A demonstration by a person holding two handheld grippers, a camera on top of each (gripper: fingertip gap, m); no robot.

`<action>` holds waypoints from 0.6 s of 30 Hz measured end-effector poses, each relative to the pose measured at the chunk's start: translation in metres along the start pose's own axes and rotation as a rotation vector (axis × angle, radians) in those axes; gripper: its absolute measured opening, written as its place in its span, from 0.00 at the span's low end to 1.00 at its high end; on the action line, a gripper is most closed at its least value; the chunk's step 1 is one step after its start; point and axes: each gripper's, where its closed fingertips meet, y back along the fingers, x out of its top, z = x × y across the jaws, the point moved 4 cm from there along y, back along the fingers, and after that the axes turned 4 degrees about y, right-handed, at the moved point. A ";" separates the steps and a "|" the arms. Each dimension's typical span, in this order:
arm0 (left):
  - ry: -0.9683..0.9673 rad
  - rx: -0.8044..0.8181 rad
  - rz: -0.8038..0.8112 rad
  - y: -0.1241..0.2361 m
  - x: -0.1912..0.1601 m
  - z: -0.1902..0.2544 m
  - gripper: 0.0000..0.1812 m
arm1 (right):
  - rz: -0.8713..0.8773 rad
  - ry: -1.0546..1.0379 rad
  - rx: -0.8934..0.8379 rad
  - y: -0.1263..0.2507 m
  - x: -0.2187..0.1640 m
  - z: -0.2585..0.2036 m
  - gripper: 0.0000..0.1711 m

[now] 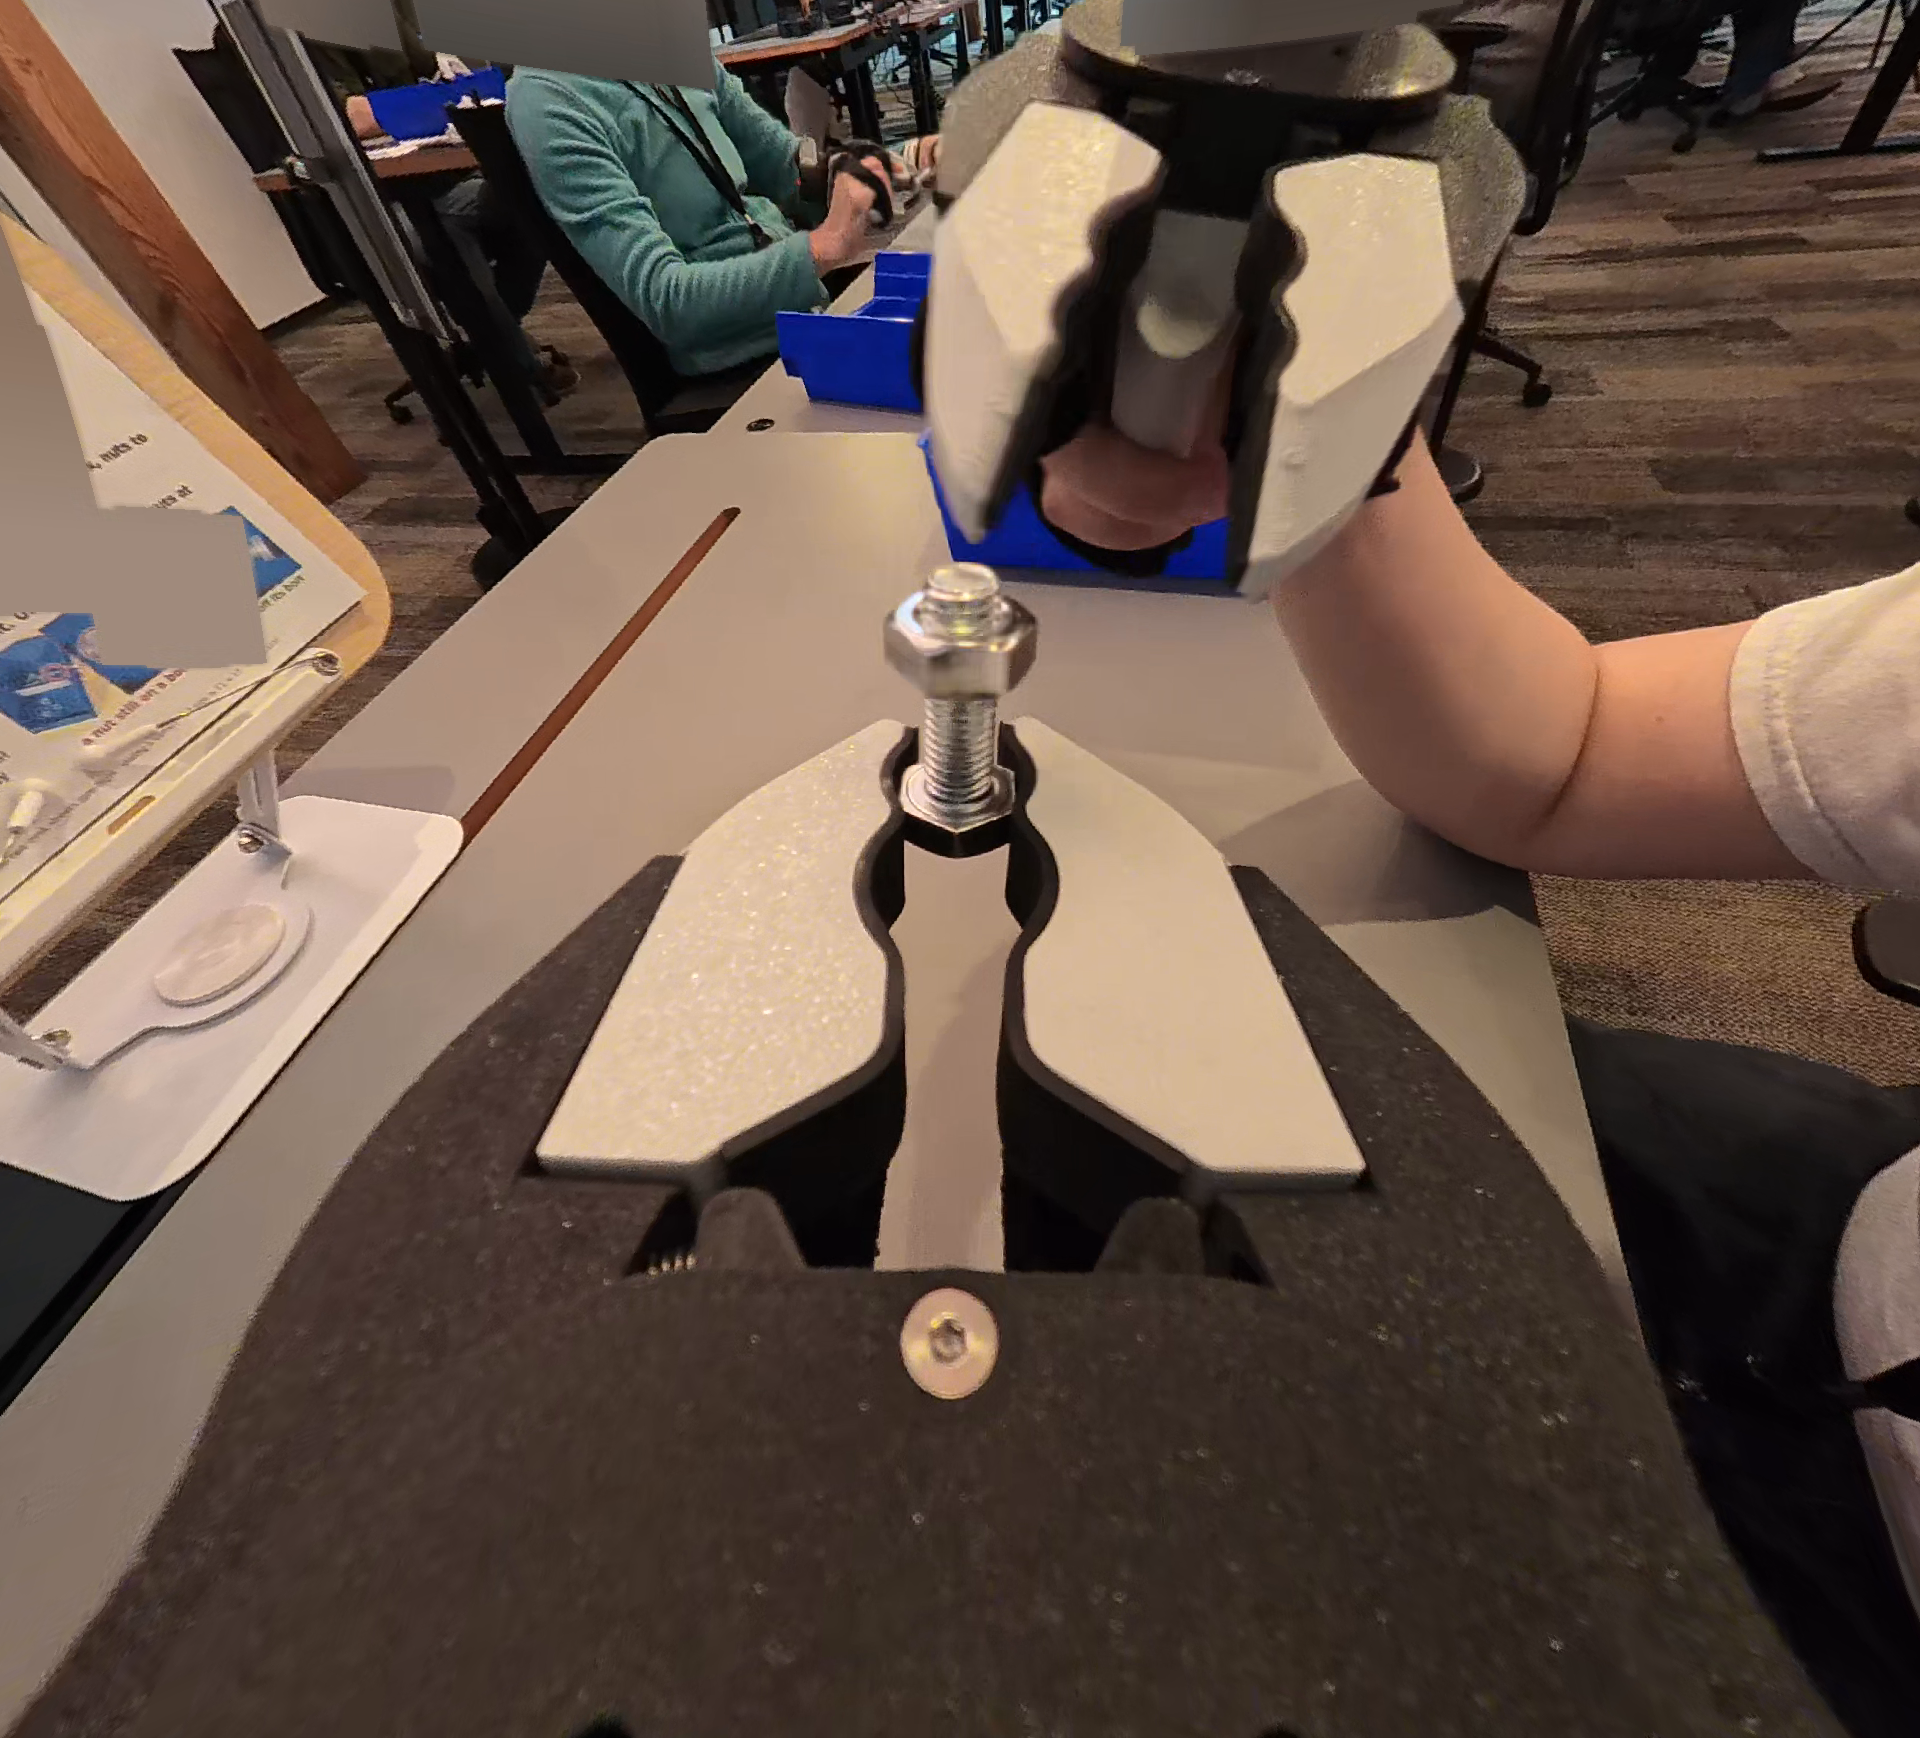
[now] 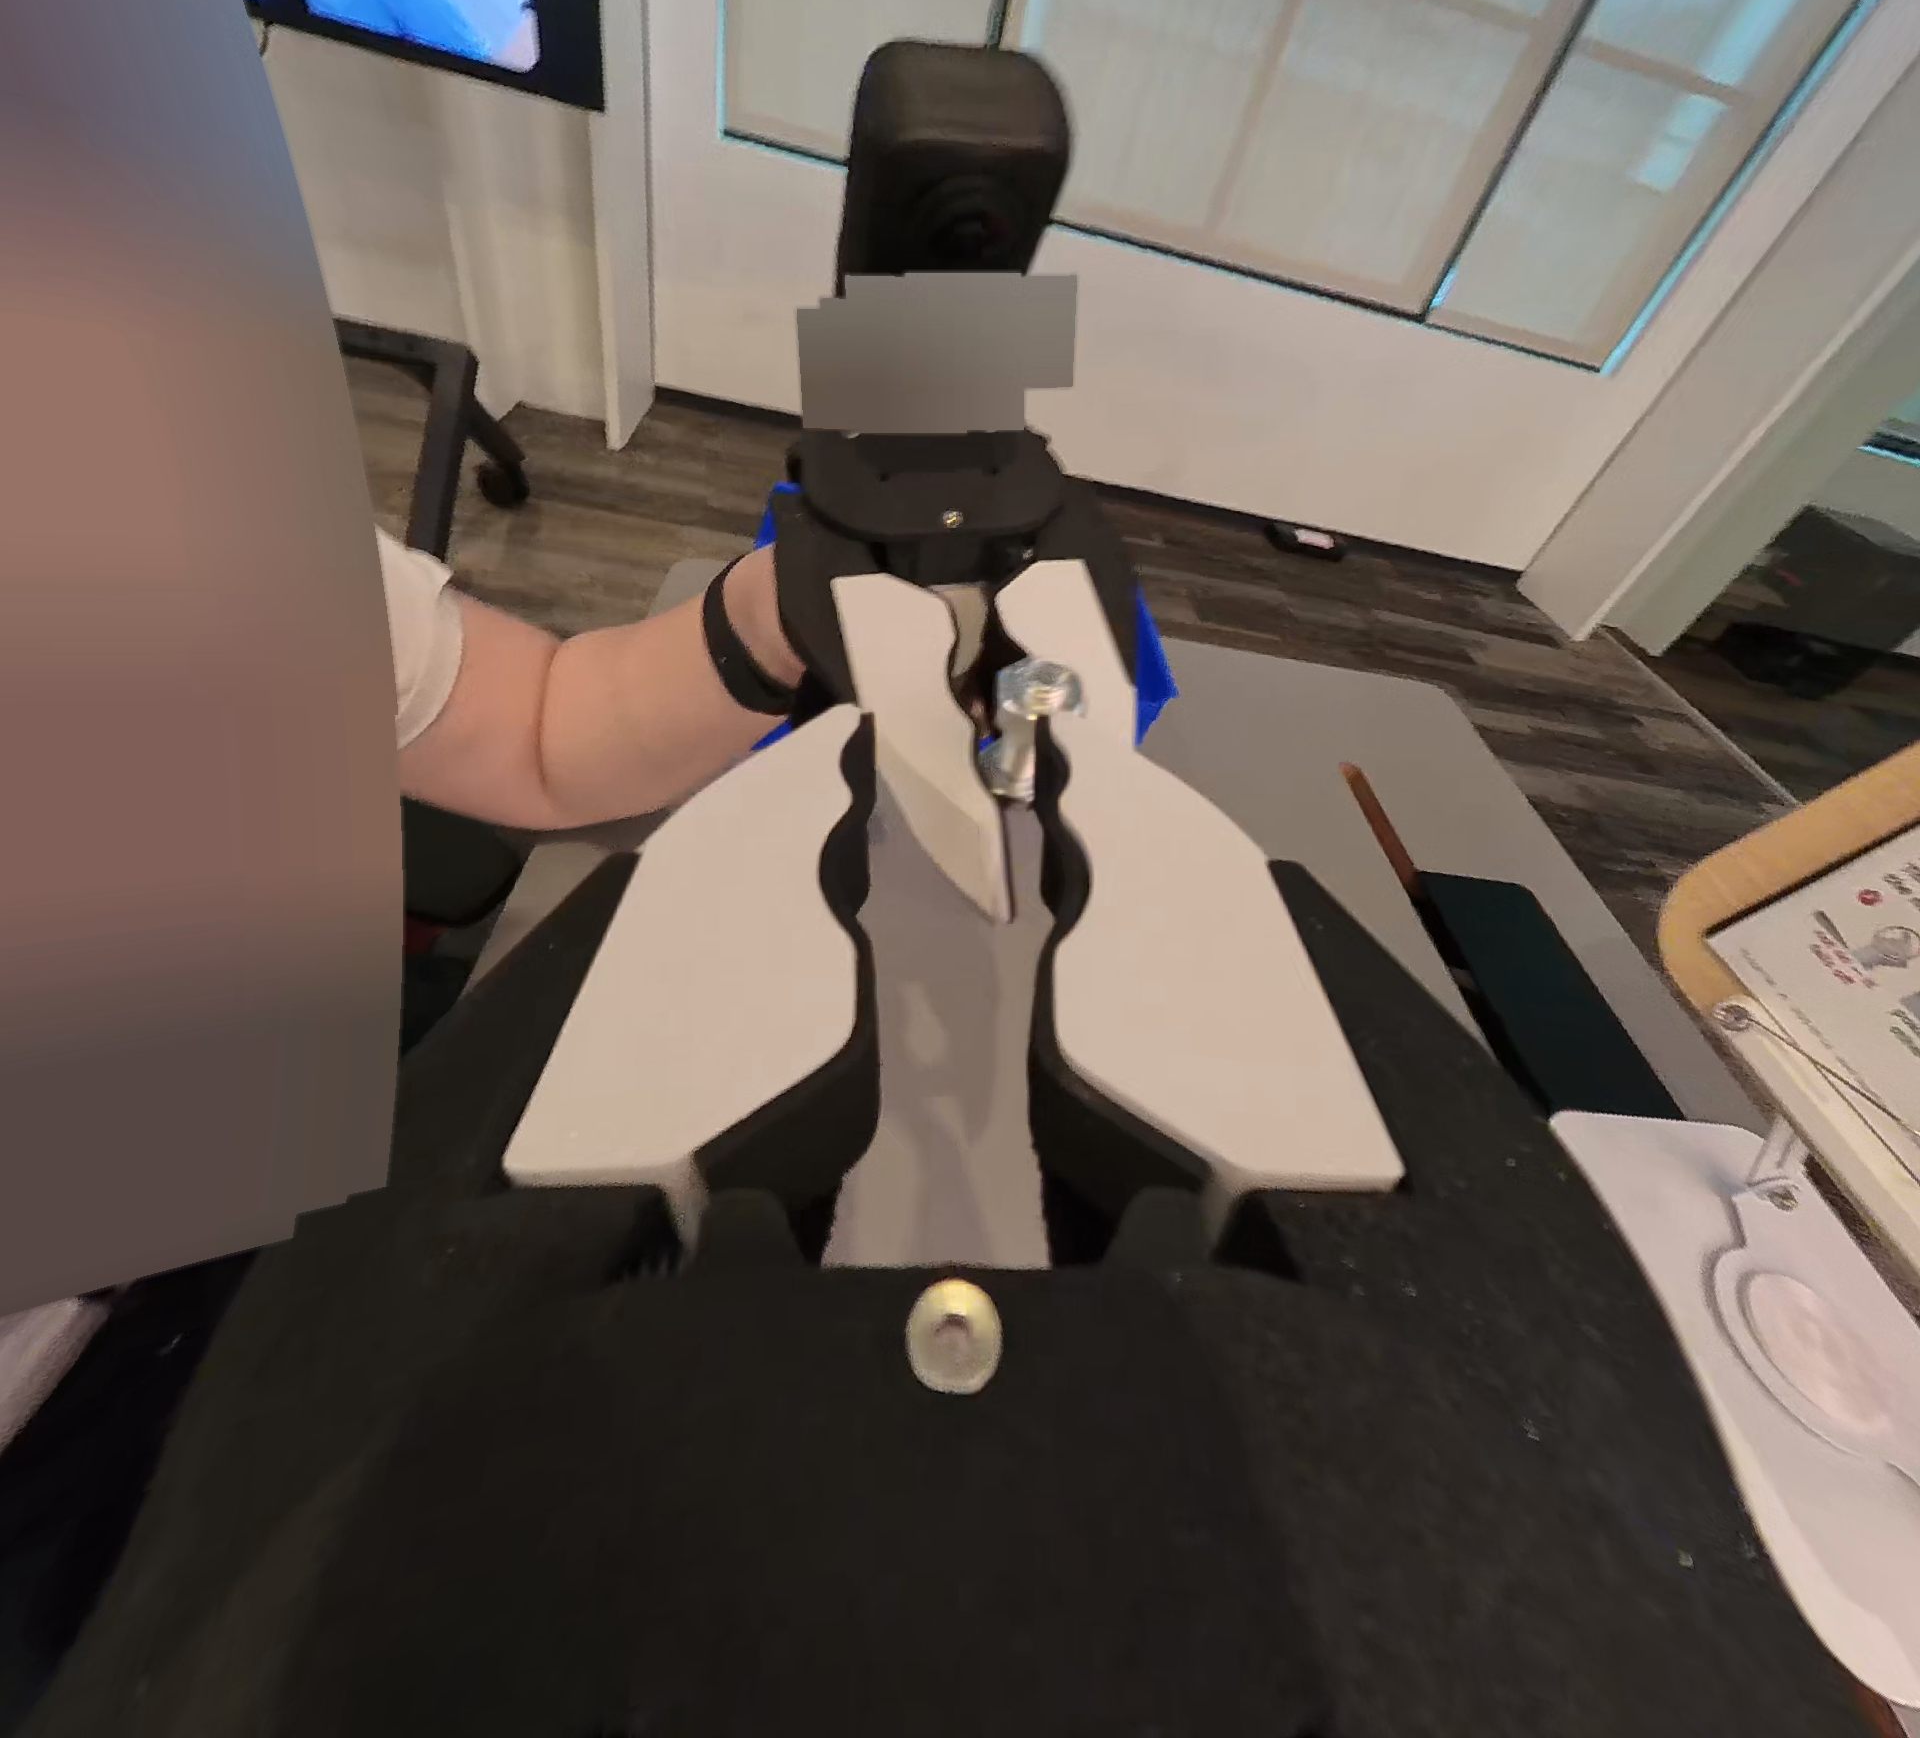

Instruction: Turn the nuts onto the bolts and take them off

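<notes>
My left gripper [image 1: 958, 758] is shut on the head of a silver bolt [image 1: 954, 753] and holds it upright above the grey table [image 1: 727, 608]. A hex nut [image 1: 958, 649] sits near the top of the bolt's thread. My right gripper [image 1: 1112, 556] hangs just above and behind the nut, pointing down, open and empty. In the right wrist view my right gripper [image 2: 956, 743] is open, and between its tips lie the left gripper's fingers [image 2: 914, 732], the bolt [image 2: 1008, 763] and the nut [image 2: 1039, 686].
Blue bins [image 1: 847, 348] stand at the table's far side. A tilted board with an instruction sheet [image 1: 156, 649] on a white base [image 1: 312, 909] stands at the left; it also shows in the right wrist view [image 2: 1818, 909]. A person in a teal top [image 1: 644, 213] sits behind.
</notes>
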 end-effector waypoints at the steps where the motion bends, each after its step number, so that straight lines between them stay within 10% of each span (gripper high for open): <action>1: -0.005 0.001 0.000 -0.001 0.000 0.001 0.08 | 0.008 -0.001 -0.021 -0.001 0.000 0.003 0.20; 8: -0.011 0.026 -0.006 0.000 -0.001 -0.002 0.08 | -0.033 0.019 0.026 -0.008 -0.005 -0.004 0.27; 10: -0.001 0.041 0.008 0.004 0.001 -0.006 0.08 | -0.032 0.027 0.112 -0.002 -0.004 -0.014 0.08; 18: -0.005 0.007 -0.002 0.000 0.000 0.001 0.08 | 0.022 -0.019 -0.030 -0.009 -0.004 0.008 0.25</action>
